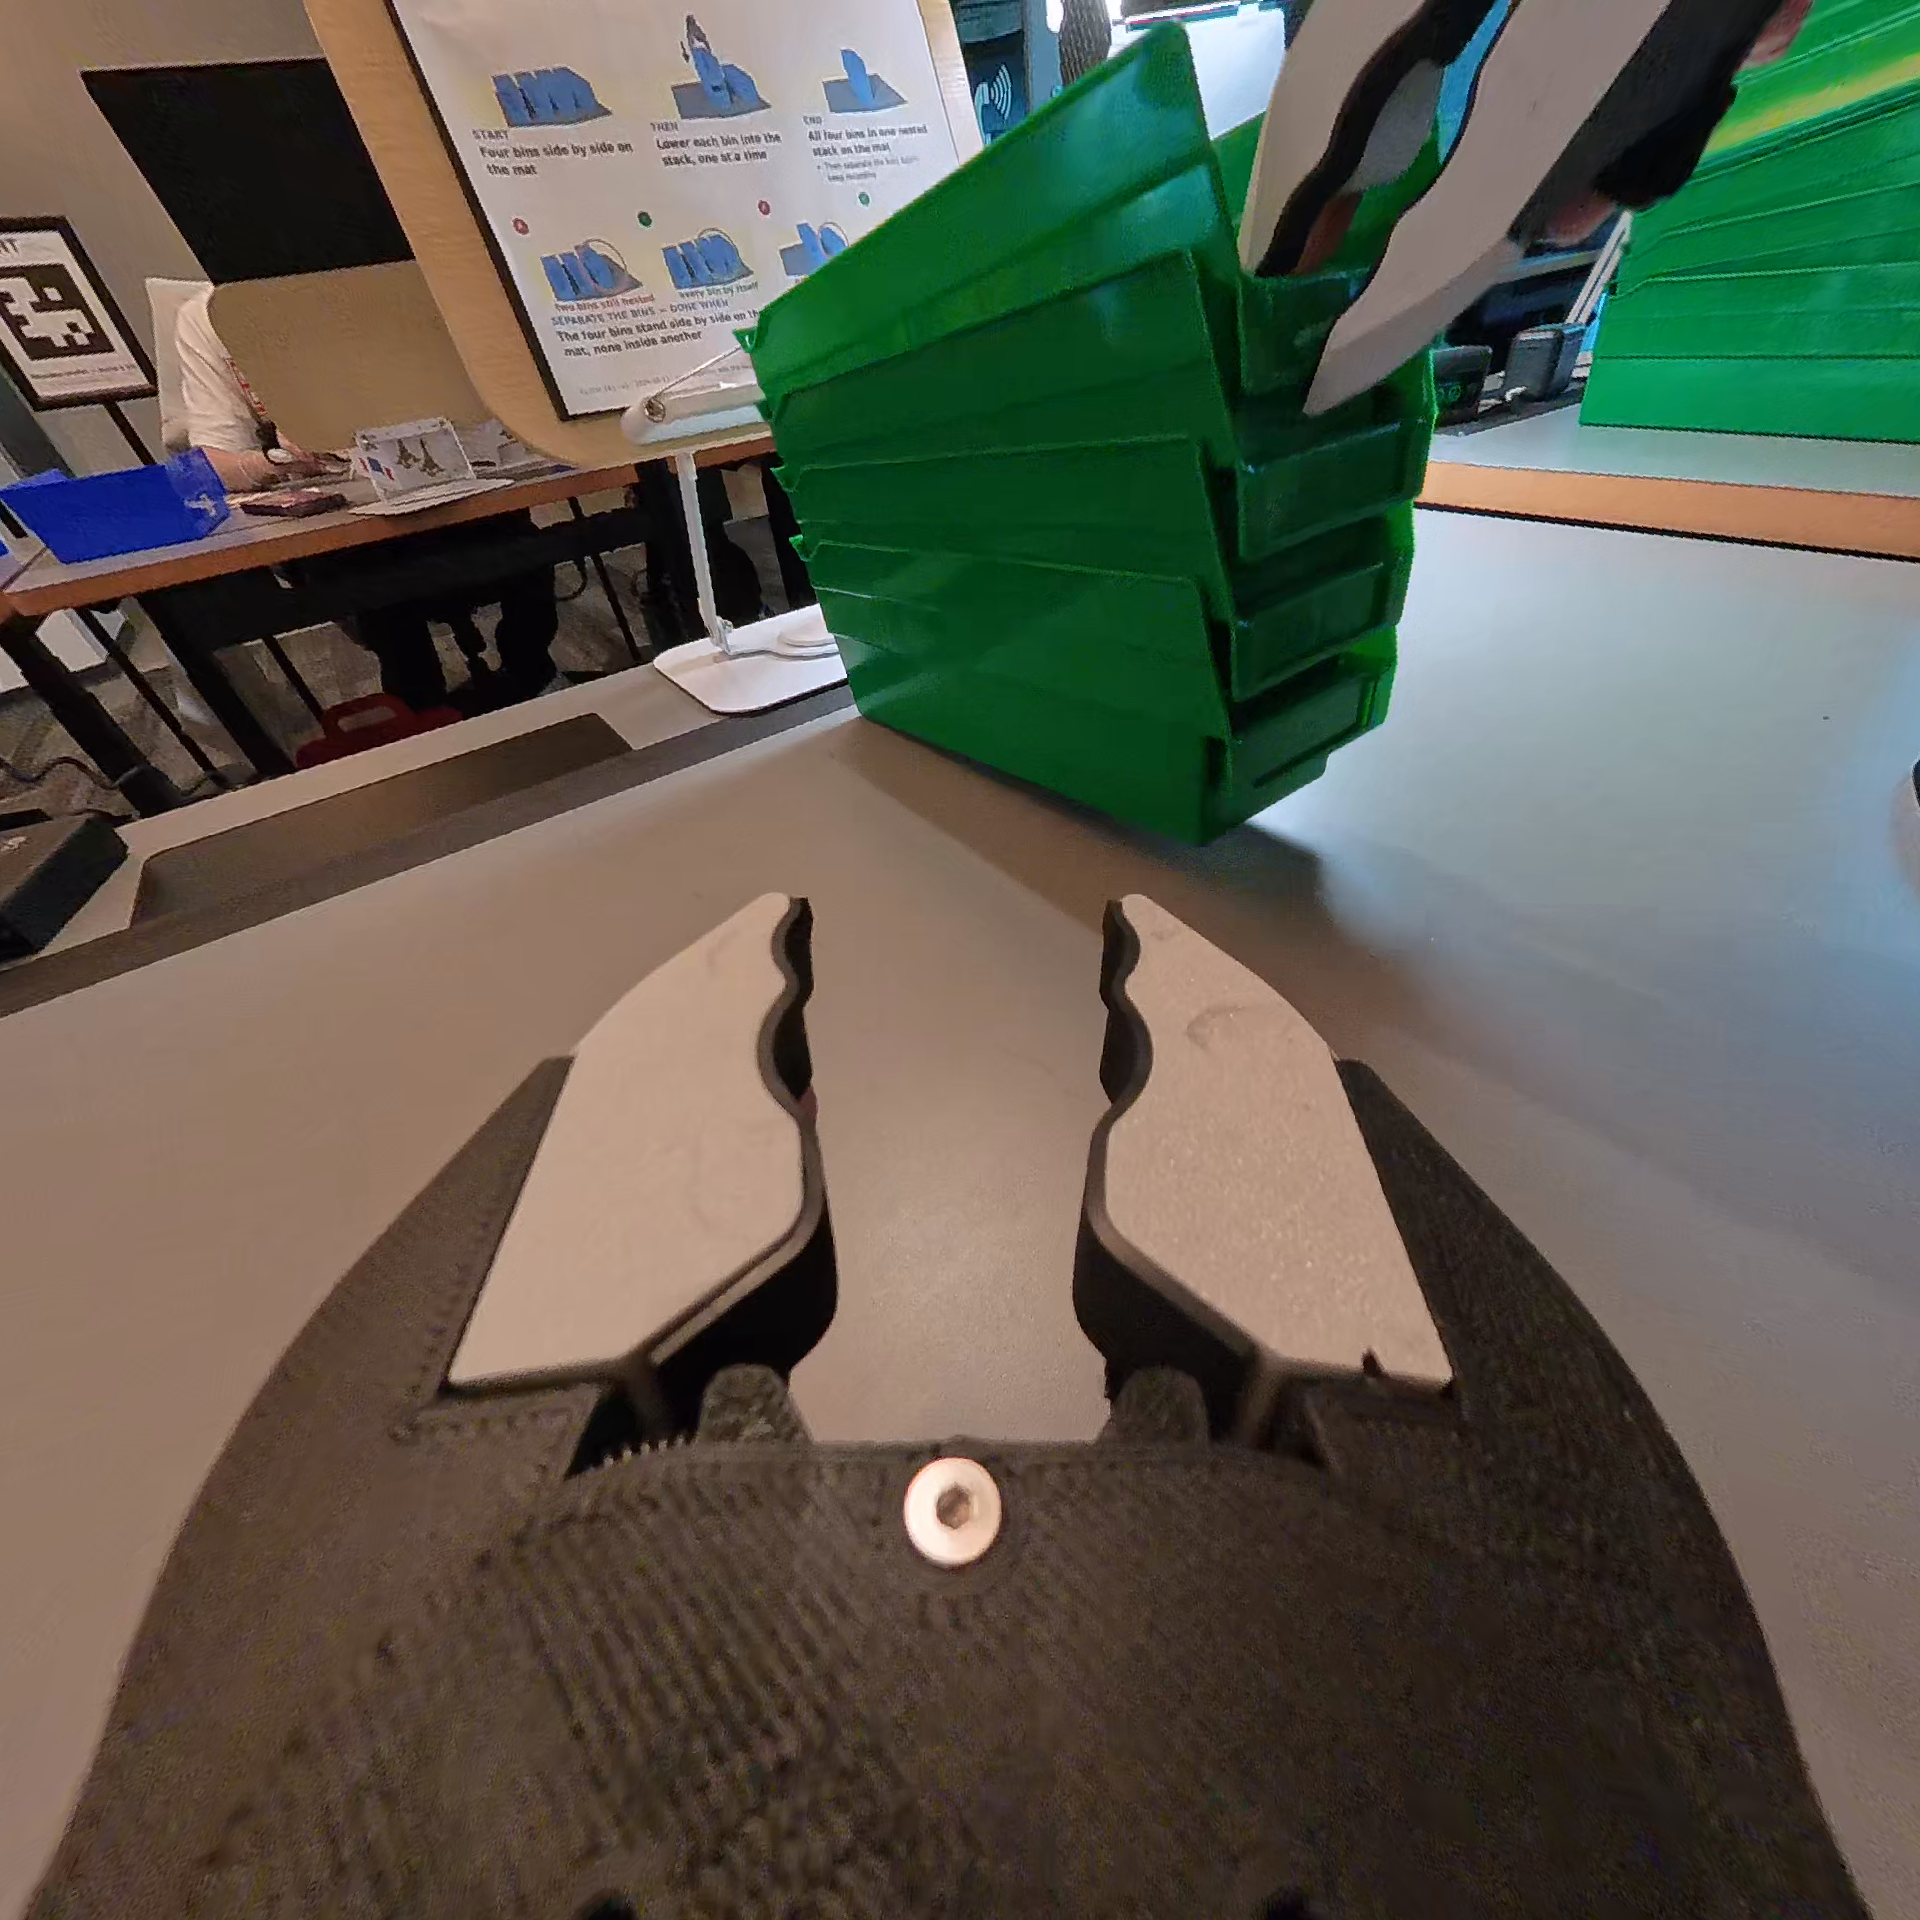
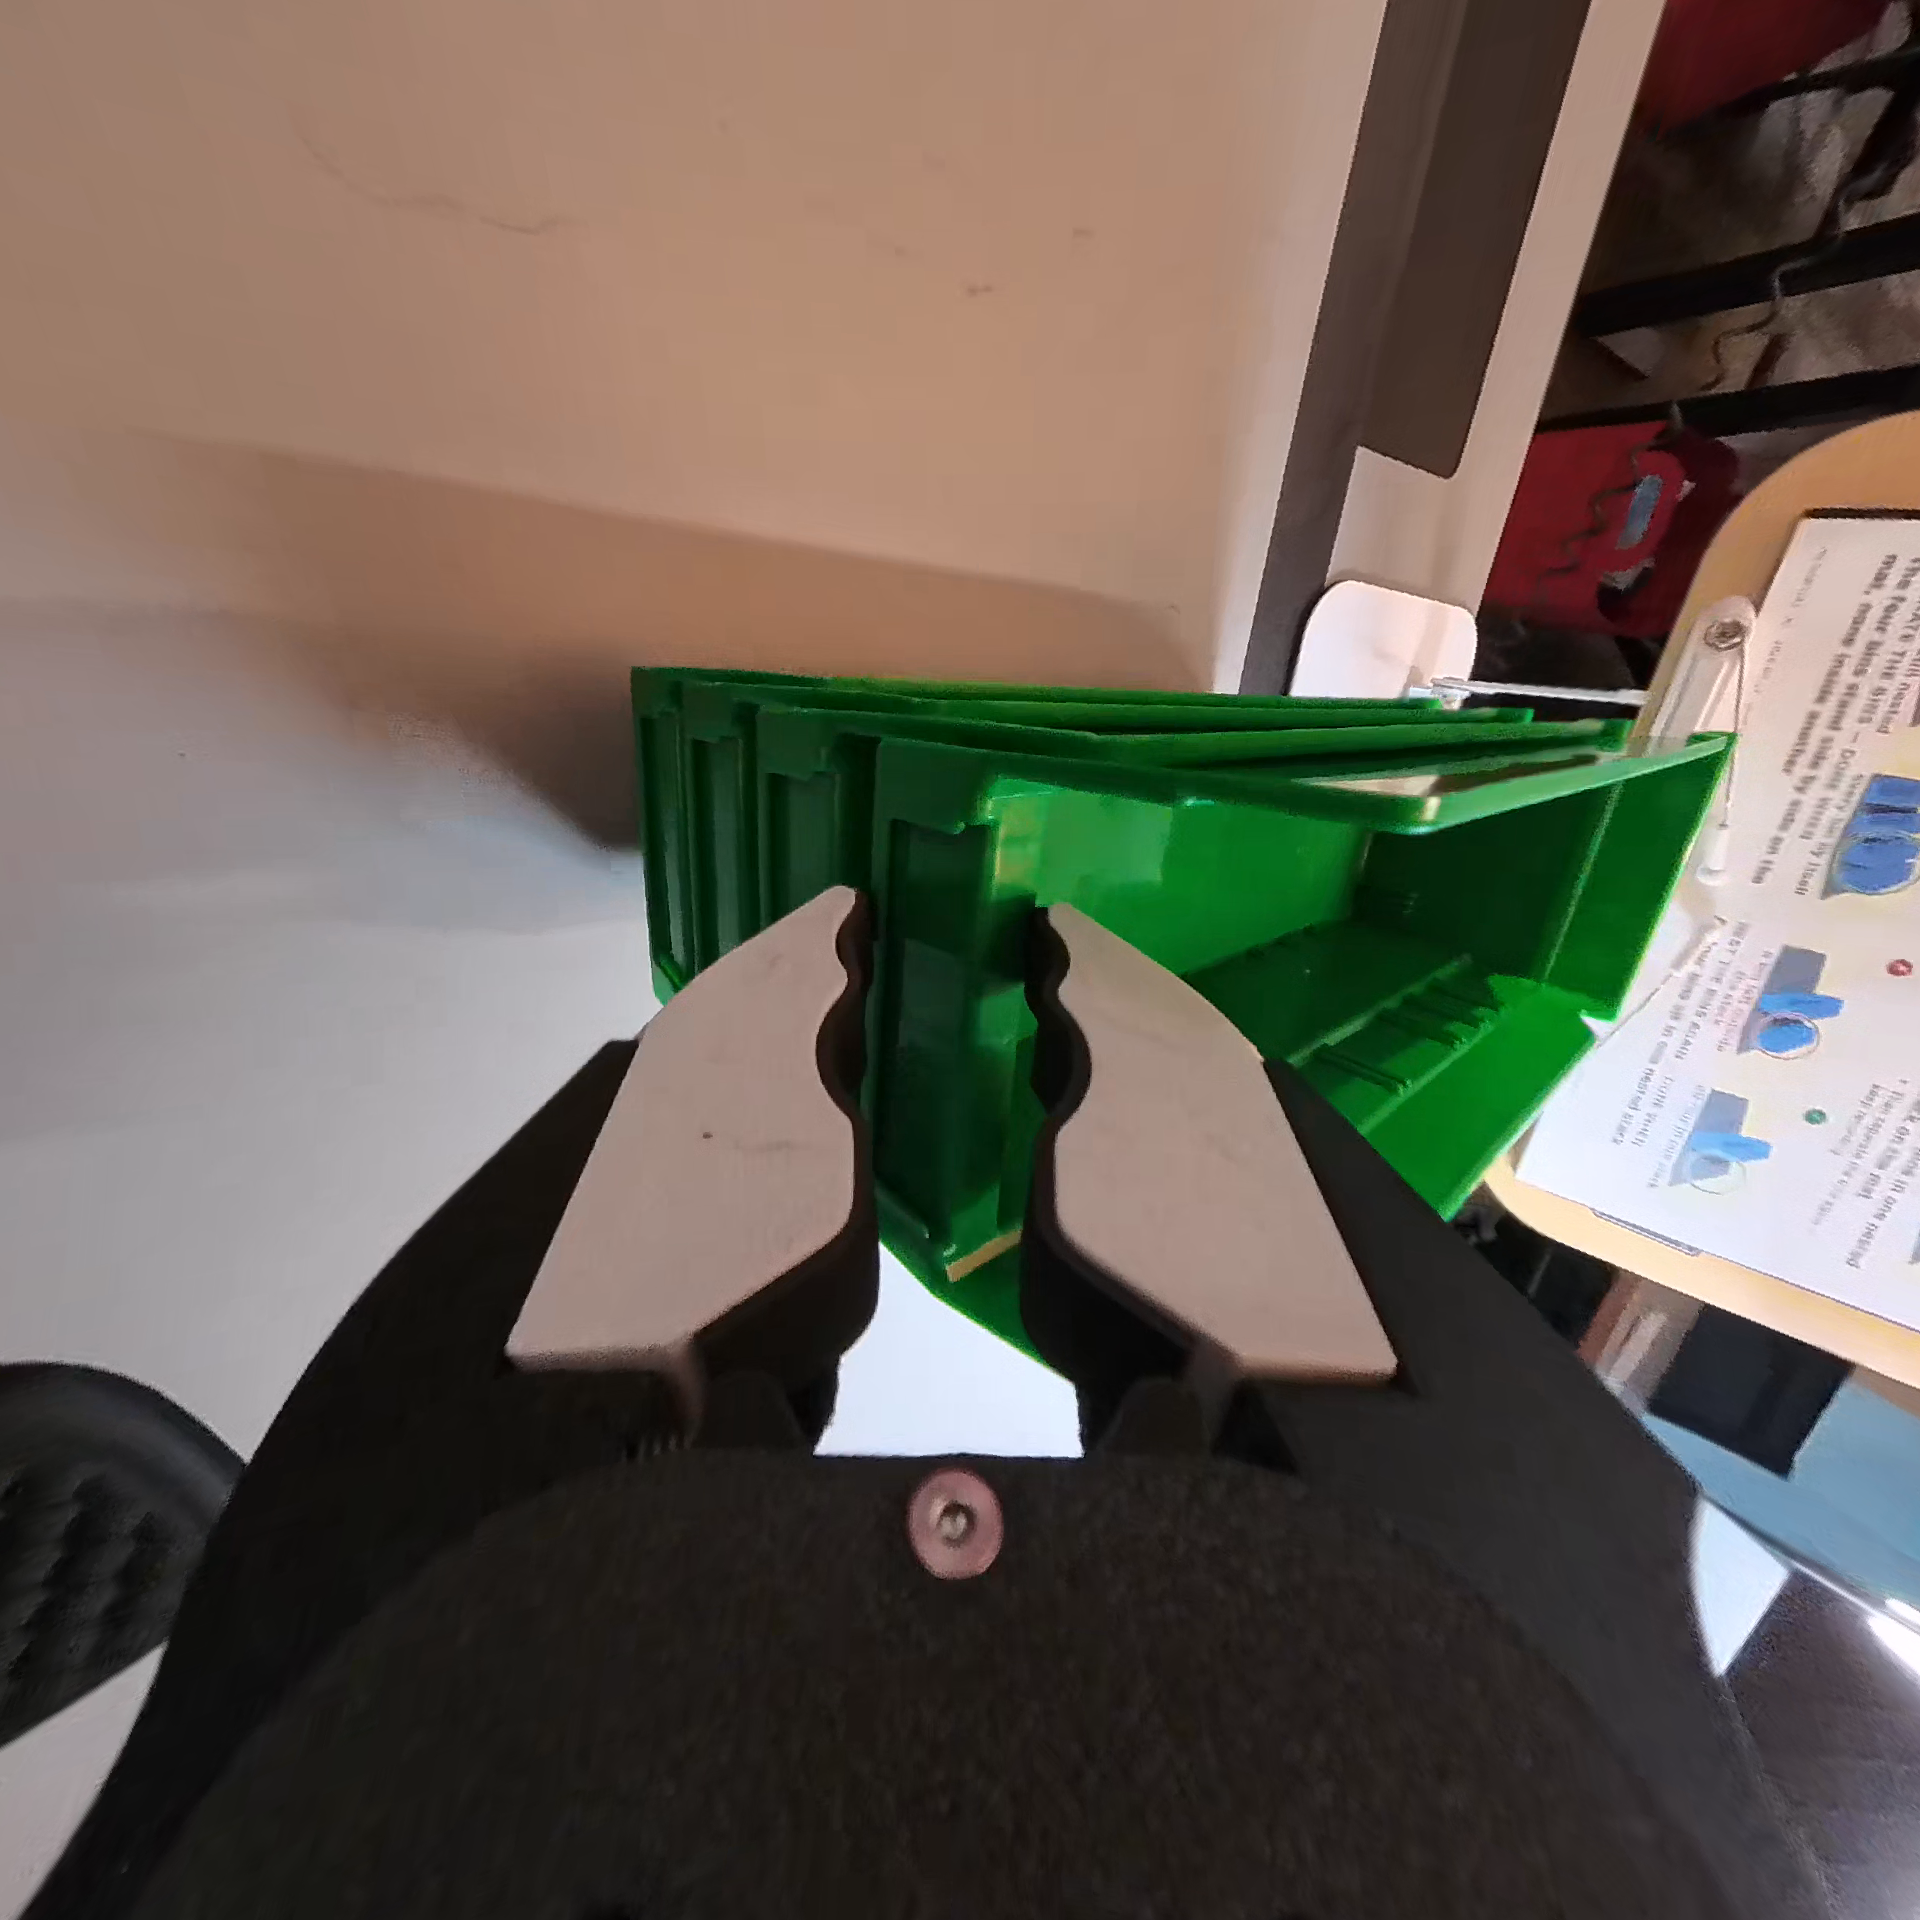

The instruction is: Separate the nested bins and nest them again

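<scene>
A: Where is your left claw?

B: It hangs low over the grey table. Its two fingers are apart. Nothing is between them, only bare table.

A: And the bins?

B: They are ahead of your left claw and a bit to its right. They are green and sit one inside the other in a stack on the table. The stack leans. The top bin is tipped up more than the ones under it.

A: What is your right claw doing?

B: It comes down onto the top of the stack. The front wall of the top bin is between its two fingers. One finger is outside the wall and one is inside the bin. Both fingers press on the wall, so your claw is clamped on the top bin.

A: What else is near?

B: A white lamp stands past the stack, to its left. A poster with blue drawings hangs behind it. Far off to the left of your left claw, a blue box sits on another table, and a person sits there.
</scene>
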The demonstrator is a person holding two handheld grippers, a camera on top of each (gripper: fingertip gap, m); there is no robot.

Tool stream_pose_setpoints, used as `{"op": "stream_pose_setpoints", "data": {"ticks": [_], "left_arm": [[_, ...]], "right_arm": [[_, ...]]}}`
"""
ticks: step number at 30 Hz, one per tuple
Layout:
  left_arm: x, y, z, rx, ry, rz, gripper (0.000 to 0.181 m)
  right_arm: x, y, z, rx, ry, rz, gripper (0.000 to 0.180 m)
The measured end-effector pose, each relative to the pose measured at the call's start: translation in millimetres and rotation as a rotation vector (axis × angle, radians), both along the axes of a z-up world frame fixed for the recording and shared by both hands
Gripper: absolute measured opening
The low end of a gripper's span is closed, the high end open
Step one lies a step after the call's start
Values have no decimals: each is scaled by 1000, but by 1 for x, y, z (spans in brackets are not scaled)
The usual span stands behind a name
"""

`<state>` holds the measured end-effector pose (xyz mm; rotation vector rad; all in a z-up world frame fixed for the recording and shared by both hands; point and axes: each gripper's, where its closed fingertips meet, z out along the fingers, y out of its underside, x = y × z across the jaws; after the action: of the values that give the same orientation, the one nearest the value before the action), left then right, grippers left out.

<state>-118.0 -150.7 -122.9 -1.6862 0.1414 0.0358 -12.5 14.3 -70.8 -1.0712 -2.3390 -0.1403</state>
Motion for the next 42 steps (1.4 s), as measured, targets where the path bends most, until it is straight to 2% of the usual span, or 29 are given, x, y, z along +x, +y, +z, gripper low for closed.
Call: {"op": "stream_pose_setpoints", "data": {"ticks": [4, 12, 19, 22, 25, 28, 32, 34, 37, 42], "left_arm": [[0, 0, 0, -2, 2, -2, 53], [13, 8, 3, -6, -16, -52, 52], [64, 61, 31, -34, -20, -202, 44], [82, 95, 31, -50, 2, -216, 44], [86, 122, 37, -34, -68, -202, 40], [90, 130, 33, -27, -83, -214, 32], [93, 130, 19, -4, 0, -169, 29], [91, 133, 2, -65, 8, -154, 27], [88, 134, -1, -66, 14, -147, 20], [91, 135, 0, -68, 23, -155, 20]], "right_arm": [[0, -3, 15, -81, 19, 27, 29], [-2, -11, 17, -78, 26, 52, 29], [-4, -21, 8, -56, 46, 75, 29], [-6, -25, 5, -54, 56, 86, 29], [-7, -30, 1, -51, 59, 102, 29], [-5, -26, -3, -14, 50, 102, 29], [-4, -26, -8, -7, 47, 126, 28], [-7, -31, 10, -42, 105, 133, 29], [-5, -31, 48, -49, 158, 130, 30], [2, -22, 67, -50, 194, 98, 30]]}}
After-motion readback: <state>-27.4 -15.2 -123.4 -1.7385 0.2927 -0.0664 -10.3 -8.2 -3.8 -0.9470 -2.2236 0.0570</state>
